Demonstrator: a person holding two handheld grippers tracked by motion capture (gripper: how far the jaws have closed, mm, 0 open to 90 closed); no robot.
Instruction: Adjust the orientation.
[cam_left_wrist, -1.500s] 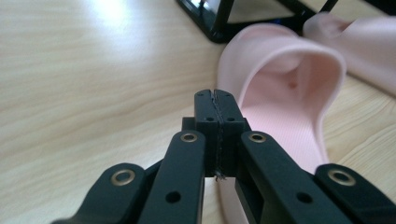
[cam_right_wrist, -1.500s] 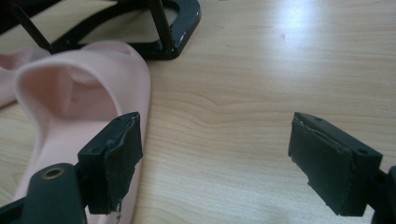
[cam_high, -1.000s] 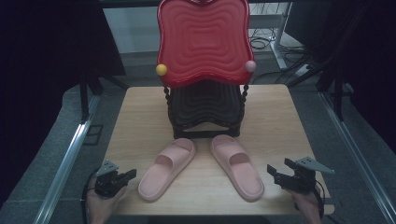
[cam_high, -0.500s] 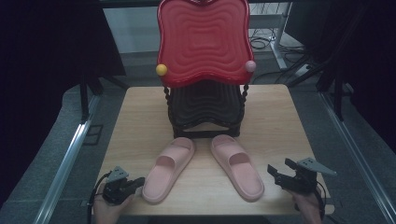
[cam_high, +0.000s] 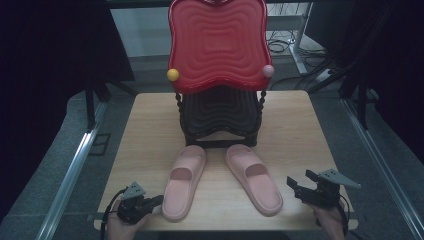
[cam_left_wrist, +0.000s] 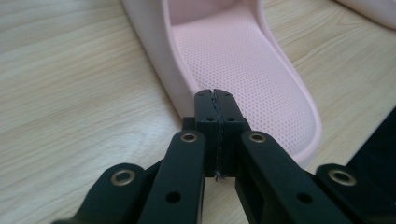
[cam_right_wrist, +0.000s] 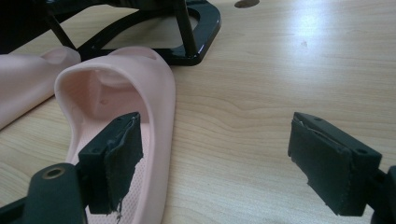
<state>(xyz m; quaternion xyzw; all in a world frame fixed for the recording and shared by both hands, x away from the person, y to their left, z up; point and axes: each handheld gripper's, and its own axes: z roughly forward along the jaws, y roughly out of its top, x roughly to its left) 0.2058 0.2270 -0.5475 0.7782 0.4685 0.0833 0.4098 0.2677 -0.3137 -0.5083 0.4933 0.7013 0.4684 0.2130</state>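
Well, from the high view two pink slippers lie side by side on the tabletop (cam_high: 150, 130), just in front of the black rack (cam_high: 220, 117) that carries the red tray (cam_high: 217, 45). The left slipper (cam_high: 184, 182) has its heel just beside the left hand-held gripper (cam_high: 156, 201), whose jaws are pressed together on nothing. The right slipper (cam_high: 254, 179) lies near the right hand-held gripper (cam_high: 299, 181), which stands open and empty, farther from the rack than the slipper's toe.

Next, in the left gripper view, the left hand-held gripper (cam_left_wrist: 215, 95) is shut tight right at the side wall of the left slipper (cam_left_wrist: 238, 65). That slipper looks like soft moulded foam: light, bendy, matt with a dotted footbed, unlikely to slip. The raised side wall or heel rim seems the place to pinch it.

Lastly, in the right gripper view, the right hand-held gripper (cam_right_wrist: 212, 140) has its jaws wide apart, and the right slipper (cam_right_wrist: 154, 93) lies by one pad, its strap arching on the side towards the rack (cam_right_wrist: 196, 28). The strap edge would give a firm hold.

No brand, label or writing can be read anywhere.
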